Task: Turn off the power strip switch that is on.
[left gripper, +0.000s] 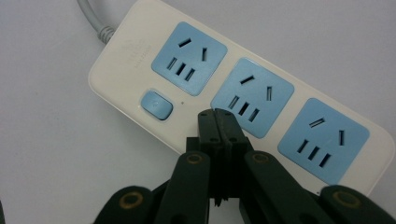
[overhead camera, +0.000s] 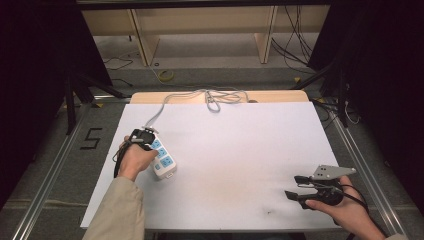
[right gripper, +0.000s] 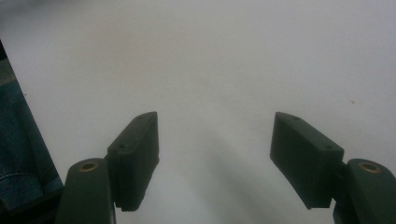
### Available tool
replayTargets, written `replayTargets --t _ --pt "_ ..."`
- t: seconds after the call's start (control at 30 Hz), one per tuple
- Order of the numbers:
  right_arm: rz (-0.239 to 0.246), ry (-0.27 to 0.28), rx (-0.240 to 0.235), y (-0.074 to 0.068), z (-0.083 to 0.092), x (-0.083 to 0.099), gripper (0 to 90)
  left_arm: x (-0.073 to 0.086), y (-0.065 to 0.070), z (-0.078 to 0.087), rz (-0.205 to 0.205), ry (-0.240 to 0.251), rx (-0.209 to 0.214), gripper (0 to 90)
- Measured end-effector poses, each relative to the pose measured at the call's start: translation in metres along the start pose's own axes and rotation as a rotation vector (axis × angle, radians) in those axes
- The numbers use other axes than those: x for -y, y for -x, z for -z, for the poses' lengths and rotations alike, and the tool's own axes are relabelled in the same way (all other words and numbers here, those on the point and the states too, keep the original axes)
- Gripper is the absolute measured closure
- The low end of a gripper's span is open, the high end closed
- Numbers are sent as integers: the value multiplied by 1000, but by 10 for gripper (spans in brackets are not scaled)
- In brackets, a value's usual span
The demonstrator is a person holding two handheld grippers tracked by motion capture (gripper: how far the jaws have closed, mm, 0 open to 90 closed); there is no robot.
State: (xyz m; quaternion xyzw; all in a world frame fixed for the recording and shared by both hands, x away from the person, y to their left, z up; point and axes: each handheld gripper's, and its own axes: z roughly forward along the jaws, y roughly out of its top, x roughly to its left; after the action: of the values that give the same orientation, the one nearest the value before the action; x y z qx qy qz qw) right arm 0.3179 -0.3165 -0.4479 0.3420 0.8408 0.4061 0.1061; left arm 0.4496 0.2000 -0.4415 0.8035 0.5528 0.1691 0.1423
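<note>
1. High view: I see the white table [overhead camera: 240, 150] with the power strip [overhead camera: 164, 160] lying on its left side, blue sockets facing up, its grey cable [overhead camera: 165, 102] running off toward the far edge, where it lies in loose loops. My left gripper [overhead camera: 142, 137] sits right over the strip's far end, with the left hand [overhead camera: 134, 159] wrapped around it. Over at the near right corner, the right hand [overhead camera: 345, 207] holds the right gripper [overhead camera: 295, 186] low above bare table, well apart from the strip, grey plate on top, jaws pointing left.

2. Left gripper view: I'm looking straight down my jaws and they are pressed together, pad against pad, nothing between them. The tips of the left gripper [left gripper: 216, 114] hover over the power strip [left gripper: 121, 51], between the blue switch button [left gripper: 157, 103] and the middle socket [left gripper: 252, 102]. Whether they actually touch the casing, I can't tell. Three blue sockets run diagonally; the cable [left gripper: 91, 18] leaves at upper left.

3. Right gripper view: the right gripper [right gripper: 215, 137] has its jaws spread wide, holding nothing, with plain white table [right gripper: 210, 56] beneath. A strip of blue denim [right gripper: 16, 158] shows at the left edge.
</note>
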Motion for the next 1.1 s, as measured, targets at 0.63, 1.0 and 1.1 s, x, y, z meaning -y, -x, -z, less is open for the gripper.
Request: replayTargets --t 0.63,1.0,1.1 --pt "5 4 0 0 0 0 330 0 -1 0 0 1 7 899" --pt "5 5 0 0 0 0 330 1 -5 3 -1 15 -20 899" --pt "3 4 -1 0 0 0 330 3 -6 2 -4 -2 -19 899"
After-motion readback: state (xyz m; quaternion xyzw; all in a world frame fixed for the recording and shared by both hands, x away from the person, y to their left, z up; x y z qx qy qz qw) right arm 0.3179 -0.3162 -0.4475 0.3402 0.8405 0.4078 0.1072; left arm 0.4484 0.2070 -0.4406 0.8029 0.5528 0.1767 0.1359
